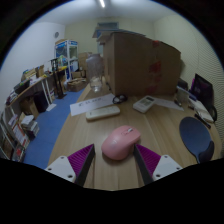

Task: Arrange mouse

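Observation:
A pink mouse (121, 141) lies on the wooden table (150, 125), between the tips of my two fingers and reaching a little ahead of them. My gripper (116, 152) is open, with its purple pads (82, 160) on either side of the mouse's rear. The right finger is close against the mouse and a small gap shows at the left. A dark blue mouse pad (197, 135) lies on the table to the right, beyond the right finger.
A white keyboard (102, 113) and a white device (145, 103) lie farther ahead on the table. Large cardboard boxes (135, 60) stand at the table's far end. A laptop (203, 90) is at the far right. Shelves (30, 100) and blue floor are at the left.

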Demonstrator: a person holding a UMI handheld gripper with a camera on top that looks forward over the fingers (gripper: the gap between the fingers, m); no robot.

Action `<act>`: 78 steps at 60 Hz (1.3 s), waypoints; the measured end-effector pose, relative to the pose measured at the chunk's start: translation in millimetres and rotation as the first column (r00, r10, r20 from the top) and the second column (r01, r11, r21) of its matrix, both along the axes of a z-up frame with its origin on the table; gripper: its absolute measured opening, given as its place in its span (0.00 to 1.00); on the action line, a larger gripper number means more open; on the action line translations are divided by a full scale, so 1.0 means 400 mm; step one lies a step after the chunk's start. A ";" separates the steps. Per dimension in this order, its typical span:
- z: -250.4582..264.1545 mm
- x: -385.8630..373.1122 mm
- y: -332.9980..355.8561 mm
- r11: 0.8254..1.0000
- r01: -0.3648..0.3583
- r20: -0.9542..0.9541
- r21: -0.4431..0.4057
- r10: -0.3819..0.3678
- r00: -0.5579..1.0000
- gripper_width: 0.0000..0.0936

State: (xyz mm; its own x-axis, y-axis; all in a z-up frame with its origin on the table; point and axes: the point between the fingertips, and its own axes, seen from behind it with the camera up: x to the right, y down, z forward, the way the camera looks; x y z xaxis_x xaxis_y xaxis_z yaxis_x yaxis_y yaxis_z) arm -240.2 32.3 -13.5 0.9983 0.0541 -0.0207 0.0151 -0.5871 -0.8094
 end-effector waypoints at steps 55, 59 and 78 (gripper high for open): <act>0.591 0.595 0.091 0.956 -0.037 0.069 0.292 0.017 0.997 0.37; 0.509 0.723 0.102 0.970 -0.001 0.073 0.244 -0.017 0.997 0.37; -0.007 0.832 0.066 0.995 -0.033 0.006 -0.090 0.033 0.999 0.37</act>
State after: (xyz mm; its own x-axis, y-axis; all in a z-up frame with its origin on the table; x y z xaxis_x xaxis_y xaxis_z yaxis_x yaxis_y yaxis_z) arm 92.6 58.7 -16.3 0.9962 0.0853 -0.0192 0.0416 -0.6562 -0.7534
